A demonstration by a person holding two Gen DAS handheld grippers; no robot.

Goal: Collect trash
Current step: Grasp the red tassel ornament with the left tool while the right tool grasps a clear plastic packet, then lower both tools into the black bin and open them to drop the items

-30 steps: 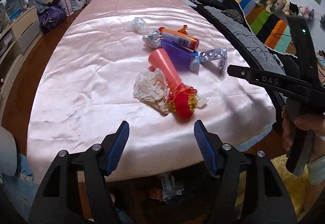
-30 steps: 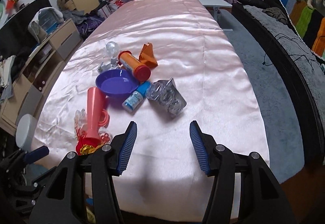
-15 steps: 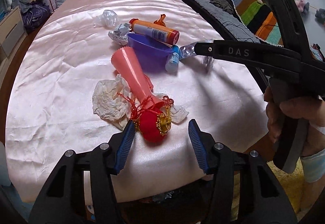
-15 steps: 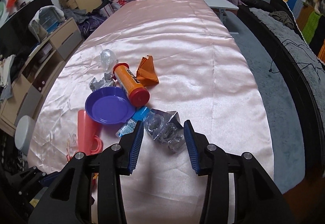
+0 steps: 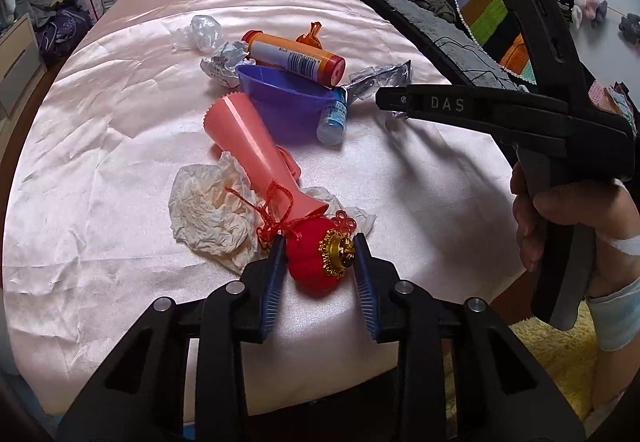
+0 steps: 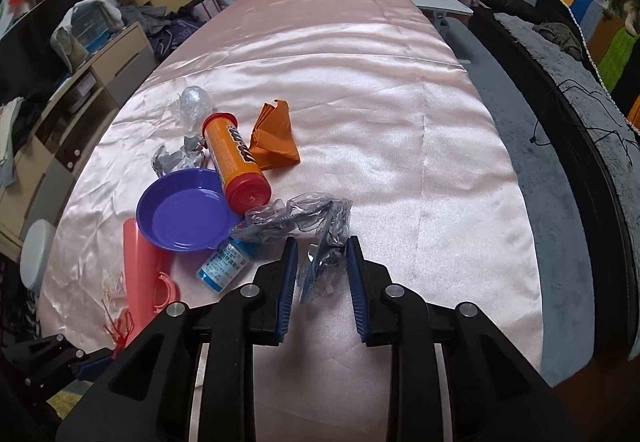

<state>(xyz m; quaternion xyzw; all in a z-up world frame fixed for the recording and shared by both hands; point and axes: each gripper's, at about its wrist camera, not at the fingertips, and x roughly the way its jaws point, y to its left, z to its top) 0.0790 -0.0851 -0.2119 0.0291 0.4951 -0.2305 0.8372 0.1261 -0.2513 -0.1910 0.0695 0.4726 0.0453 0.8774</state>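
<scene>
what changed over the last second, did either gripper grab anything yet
Both grippers moved forward onto the pile and narrowed. The left gripper now brackets the red fabric lantern ornament; the right gripper brackets the crumpled clear plastic packaging. Neither item is lifted yet, and full contact is unclear. The purple plastic plate, orange cylindrical tube and pink plastic cone lie as before.

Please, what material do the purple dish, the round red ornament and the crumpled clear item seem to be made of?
The shallow purple dish looks like glossy moulded plastic: smooth, with soft highlights. The round red ornament seems covered in matte, velvety fabric, with a shiny gold-coloured cap, metal or plastic. The crumpled clear packaging appears to be thin transparent plastic: it is see-through, creased, and glints.
</scene>
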